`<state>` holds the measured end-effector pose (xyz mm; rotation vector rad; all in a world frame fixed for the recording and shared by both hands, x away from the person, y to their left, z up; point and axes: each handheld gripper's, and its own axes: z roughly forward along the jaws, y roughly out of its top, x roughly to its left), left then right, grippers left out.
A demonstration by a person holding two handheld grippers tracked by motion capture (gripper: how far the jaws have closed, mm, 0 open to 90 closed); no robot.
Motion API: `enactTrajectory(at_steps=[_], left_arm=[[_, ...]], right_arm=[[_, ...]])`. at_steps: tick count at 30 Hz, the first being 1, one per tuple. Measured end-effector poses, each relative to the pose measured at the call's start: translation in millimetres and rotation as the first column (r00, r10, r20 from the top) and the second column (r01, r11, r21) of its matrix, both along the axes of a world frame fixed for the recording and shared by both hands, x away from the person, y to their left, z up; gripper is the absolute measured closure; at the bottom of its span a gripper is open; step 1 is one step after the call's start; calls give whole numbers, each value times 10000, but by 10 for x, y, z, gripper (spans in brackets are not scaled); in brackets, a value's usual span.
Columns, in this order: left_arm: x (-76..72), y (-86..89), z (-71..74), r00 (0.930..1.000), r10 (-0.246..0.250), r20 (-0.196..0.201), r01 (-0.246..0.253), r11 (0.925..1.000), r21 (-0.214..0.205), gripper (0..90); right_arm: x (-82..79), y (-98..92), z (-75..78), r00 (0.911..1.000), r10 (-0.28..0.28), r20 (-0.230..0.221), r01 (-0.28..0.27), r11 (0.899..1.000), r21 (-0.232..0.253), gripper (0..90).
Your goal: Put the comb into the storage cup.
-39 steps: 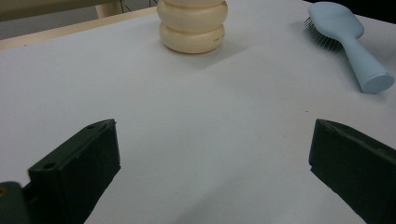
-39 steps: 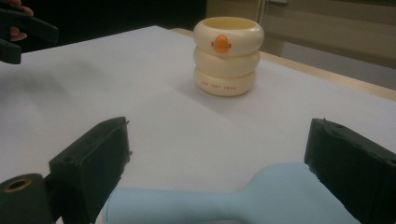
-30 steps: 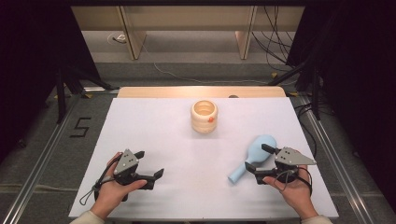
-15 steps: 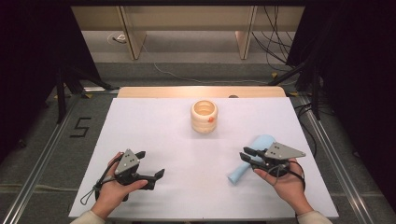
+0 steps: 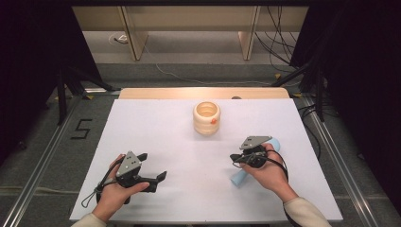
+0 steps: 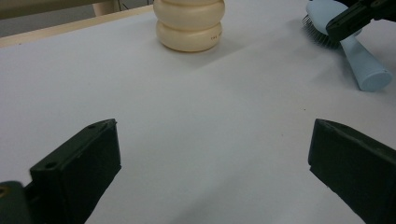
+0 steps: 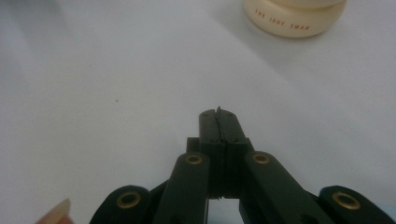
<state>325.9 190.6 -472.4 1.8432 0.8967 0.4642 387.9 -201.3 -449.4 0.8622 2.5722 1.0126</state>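
- high view is showing your right gripper [image 5: 235,158] out over the white table [image 5: 156,127], in front of the pale blue hairbrush [image 5: 242,176], with your right hand [image 5: 269,168] wrapped around its body.
- right gripper view is looking along jaws that are pressing flat against each other with nothing between them; they have just been closing, and the pads are meeting on empty air above the white surface.
- you are leaving the hairbrush lying on the table just beside that gripper: its handle is poking out toward you under your hand, and its head is peeking out behind the grey plate, toward the table's right side.
- left gripper view is showing the brush's bristled head [image 6: 322,18] and round handle end off at its upper right, flat on the table, with the other gripper's black tip over it.
- you are holding your left gripper [image 5: 158,176] low near the table's near left part, jaws standing wide apart with bare table between them.
- you are keeping the cream ribbed cup [image 5: 206,118] upright at the table's middle, toward the far edge, well apart from both grippers.
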Motion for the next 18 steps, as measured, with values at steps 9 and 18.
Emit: enactTrajectory(at_steps=[9,18], left_arm=[[4,3,-4,10000,-16,-31,16,10000,-6,19],[5,1,-9,10000,-27,-68,27,10000,-6,20]], right_arm=[[75,90,-65,9943,-92,-1060,-10,9954,-956,900],[112,118,-82,9853,-396,-1665,126,9870,-1600,900]])
